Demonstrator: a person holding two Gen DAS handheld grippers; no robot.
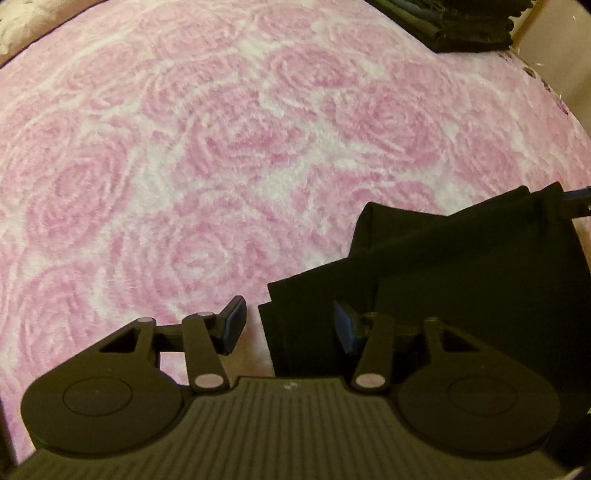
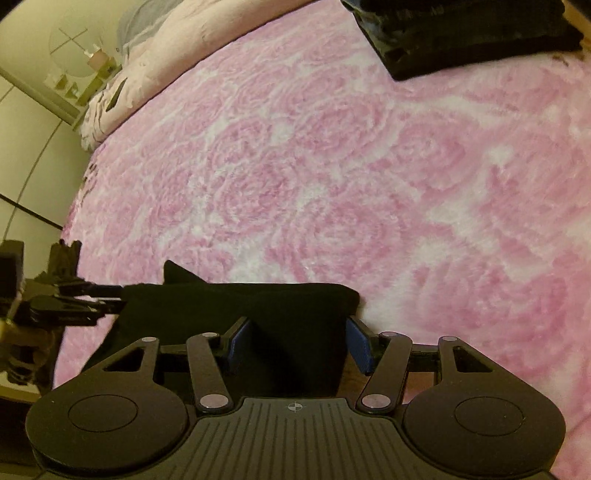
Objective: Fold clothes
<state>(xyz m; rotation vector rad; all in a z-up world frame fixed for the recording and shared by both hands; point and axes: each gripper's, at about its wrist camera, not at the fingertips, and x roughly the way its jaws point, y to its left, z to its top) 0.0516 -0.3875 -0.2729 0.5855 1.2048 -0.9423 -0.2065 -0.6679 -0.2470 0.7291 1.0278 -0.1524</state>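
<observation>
A black garment (image 1: 461, 295), folded into a flat, layered shape, lies on the pink rose-patterned blanket (image 1: 221, 147). My left gripper (image 1: 290, 326) hangs over its left edge. That edge lies between the blue pads, and blanket shows between the left pad and the cloth. In the right wrist view the same garment (image 2: 221, 299) stretches across below my right gripper (image 2: 299, 345), whose pads stand wide apart with cloth between them. The left gripper (image 2: 88, 299) shows at the garment's far left end, and the right gripper (image 1: 576, 201) at its top right corner.
A stack of dark folded clothes (image 2: 461, 33) sits on the blanket at the far right, also the stack (image 1: 461, 26) in the left wrist view. Pale pink bedding (image 2: 155, 66) is bunched at the far left. The bed's left edge (image 2: 70, 221) drops beside a light wall.
</observation>
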